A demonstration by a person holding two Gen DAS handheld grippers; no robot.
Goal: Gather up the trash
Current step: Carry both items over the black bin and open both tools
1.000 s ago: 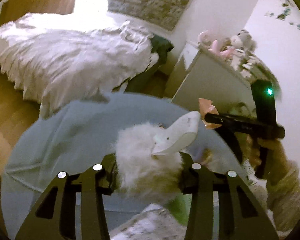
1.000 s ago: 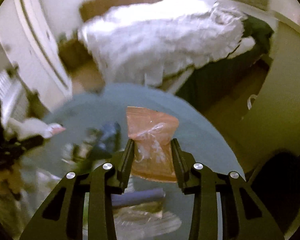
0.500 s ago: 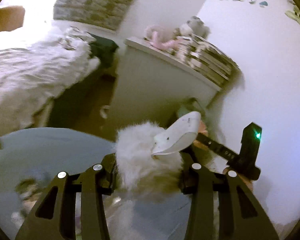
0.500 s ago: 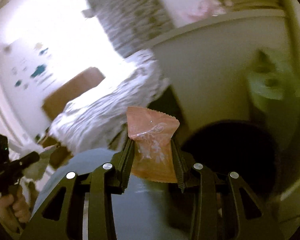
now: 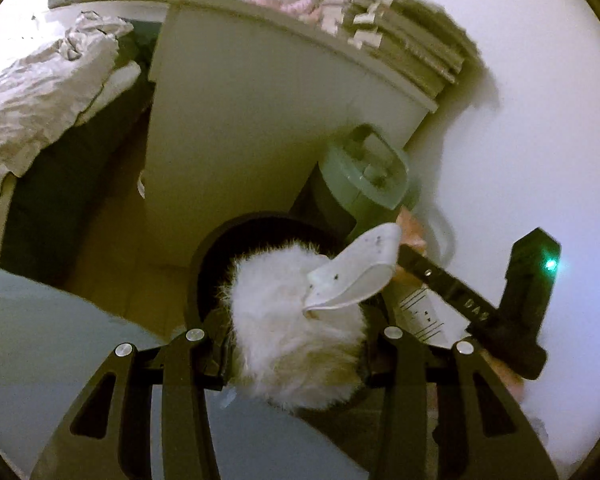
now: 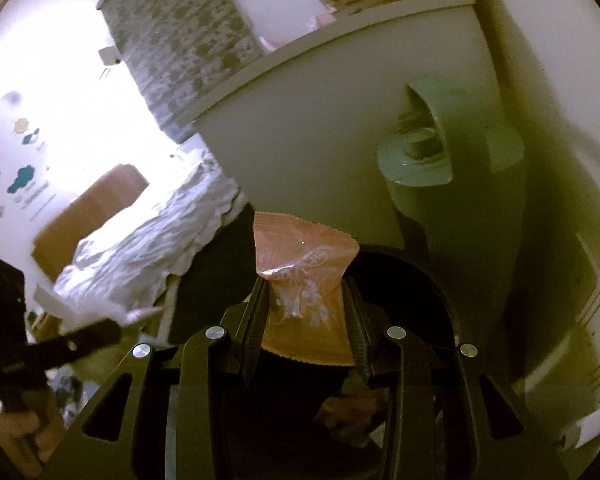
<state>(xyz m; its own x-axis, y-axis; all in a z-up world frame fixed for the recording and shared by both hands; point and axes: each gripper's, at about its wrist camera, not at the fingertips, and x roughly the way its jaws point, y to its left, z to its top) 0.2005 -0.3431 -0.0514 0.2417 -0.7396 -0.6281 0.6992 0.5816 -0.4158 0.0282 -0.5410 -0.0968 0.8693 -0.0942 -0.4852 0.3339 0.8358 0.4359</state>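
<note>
Pinching a fluffy white slipper (image 5: 296, 340) between its fingers, the left gripper (image 5: 294, 346) is hanging over the dark bin (image 5: 210, 258); the right gripper (image 6: 305, 320) is clamping an orange wrapper (image 6: 304, 288) above that bin.

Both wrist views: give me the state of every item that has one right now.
left tool: shut on the fluffy white slipper
right tool: shut on the orange wrapper
black bin: open, below both tools
green canister: upright beside the bin
bed: unmade
</note>
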